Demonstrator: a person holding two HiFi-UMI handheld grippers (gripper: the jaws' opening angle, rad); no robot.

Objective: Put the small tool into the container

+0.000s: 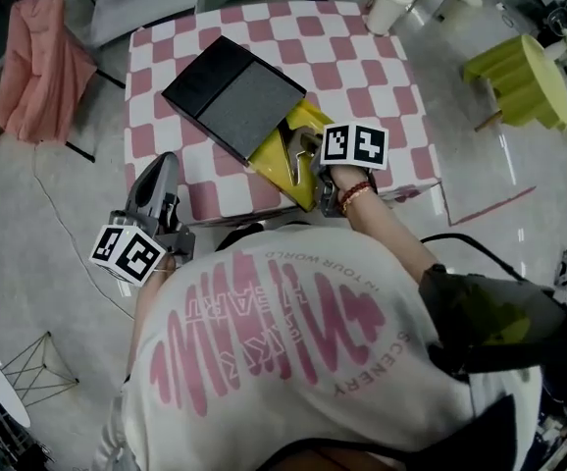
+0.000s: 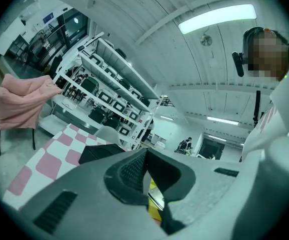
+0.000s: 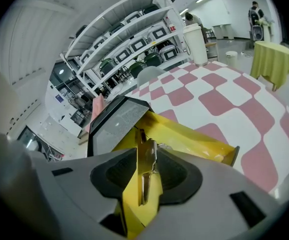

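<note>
A yellow container lies open at the near edge of the pink-and-white checkered table. A flat black lid rests partly across its far end. My right gripper reaches into the container's mouth. A small metal tool stands edge-on between its jaws, over the yellow floor, with yellow showing beside its lower part. My left gripper hangs off the table's near left corner, fingers together and empty.
Two white cups stand at the table's far right. A yellow-covered side table is on the floor to the right. A pink cloth hangs over a chair to the left. Shelving lines the far wall.
</note>
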